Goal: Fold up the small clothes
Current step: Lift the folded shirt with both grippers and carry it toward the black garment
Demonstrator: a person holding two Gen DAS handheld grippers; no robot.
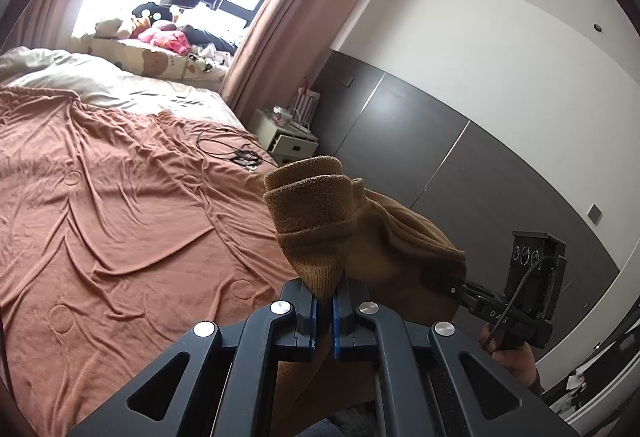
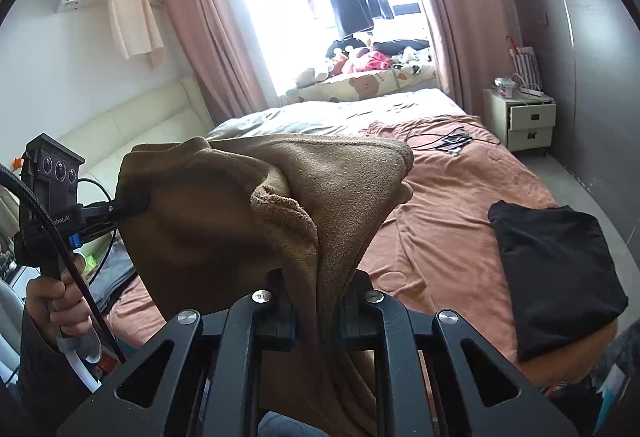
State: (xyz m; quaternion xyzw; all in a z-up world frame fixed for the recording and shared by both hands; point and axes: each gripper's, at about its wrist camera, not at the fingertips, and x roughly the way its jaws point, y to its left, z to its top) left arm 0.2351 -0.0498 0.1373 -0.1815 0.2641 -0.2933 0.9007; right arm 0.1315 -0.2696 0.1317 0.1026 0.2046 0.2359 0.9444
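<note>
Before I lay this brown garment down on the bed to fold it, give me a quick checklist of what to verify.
1. Left gripper clamped on the brown garment: ok.
2. Right gripper clamped on it too: ok.
3. Garment lifted off the orange bedspread: ok.
4. Garment spread flat between the jaws: not ok, bunched.
5. Landing spot free of the black folded garment and cables: ok, open bedspread in the middle.
6. Lower hem hanging free: cannot tell.
</note>
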